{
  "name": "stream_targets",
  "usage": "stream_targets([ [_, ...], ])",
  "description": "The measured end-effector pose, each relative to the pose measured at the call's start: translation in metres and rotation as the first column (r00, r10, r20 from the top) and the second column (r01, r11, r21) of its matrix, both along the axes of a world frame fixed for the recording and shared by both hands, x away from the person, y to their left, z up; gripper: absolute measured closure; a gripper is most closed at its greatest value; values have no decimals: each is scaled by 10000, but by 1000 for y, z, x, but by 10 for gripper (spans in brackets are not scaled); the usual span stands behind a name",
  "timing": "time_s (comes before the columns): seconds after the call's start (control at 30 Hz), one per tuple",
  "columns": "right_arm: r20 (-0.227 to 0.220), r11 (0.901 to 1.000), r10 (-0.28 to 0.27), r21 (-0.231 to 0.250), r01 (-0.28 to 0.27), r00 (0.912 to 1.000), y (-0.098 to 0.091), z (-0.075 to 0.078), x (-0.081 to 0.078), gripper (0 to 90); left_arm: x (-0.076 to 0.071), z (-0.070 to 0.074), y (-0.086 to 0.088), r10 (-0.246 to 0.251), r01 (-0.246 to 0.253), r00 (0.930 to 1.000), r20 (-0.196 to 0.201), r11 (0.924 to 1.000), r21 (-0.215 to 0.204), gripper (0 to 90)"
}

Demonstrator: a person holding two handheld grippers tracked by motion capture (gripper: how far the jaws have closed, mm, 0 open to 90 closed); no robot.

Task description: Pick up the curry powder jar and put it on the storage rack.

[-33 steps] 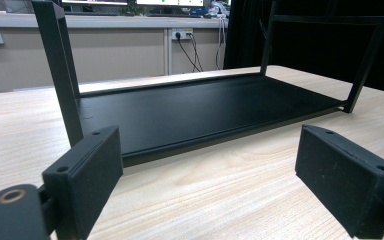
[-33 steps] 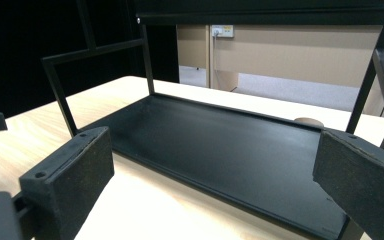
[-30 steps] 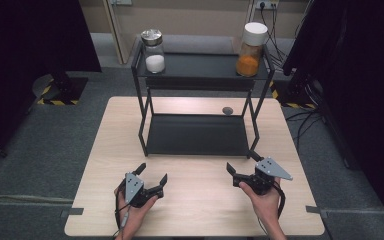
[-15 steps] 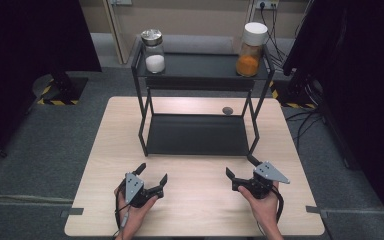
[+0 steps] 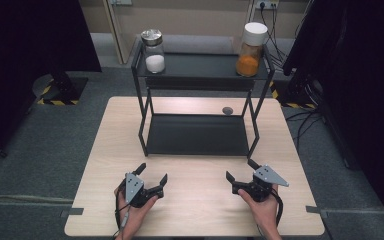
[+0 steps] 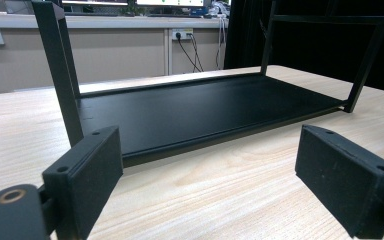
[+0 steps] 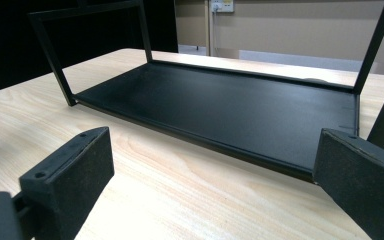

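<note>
Resting near the desk's (image 5: 100,150) front edge, left gripper (image 5: 150,177) and right gripper (image 5: 242,170) both gape wide, empty — nearest them the black metal rack (image 5: 197,134) at desk centre, likely stiff, heavyish, best gripped by a thin upright post.

Grey carpet floor (image 5: 55,130), beige back wall (image 5: 200,15) with socket (image 5: 263,5), black curtains (image 5: 25,40) at both sides

I see the black metal rack (image 5: 198,134) standing upright at the middle of the table, nearest to what I hold. It has two tiers: its flat lower tray (image 6: 200,112) rests on the wood and lies bare, four thin legs rising from its corners to the upper shelf (image 5: 202,65).
</note>
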State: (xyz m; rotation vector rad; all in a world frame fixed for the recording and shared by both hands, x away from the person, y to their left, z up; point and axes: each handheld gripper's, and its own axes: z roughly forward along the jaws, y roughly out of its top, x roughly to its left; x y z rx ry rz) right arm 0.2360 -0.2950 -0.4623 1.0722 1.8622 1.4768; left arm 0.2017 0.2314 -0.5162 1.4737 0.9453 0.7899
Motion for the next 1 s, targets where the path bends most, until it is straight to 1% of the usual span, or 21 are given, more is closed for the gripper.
stream_targets([
  [1.0,-355,9999,-104,-52,102,9993,-4,-13,-6,32,0,0,0,11,-11,10000,7,10000,12,112],
])
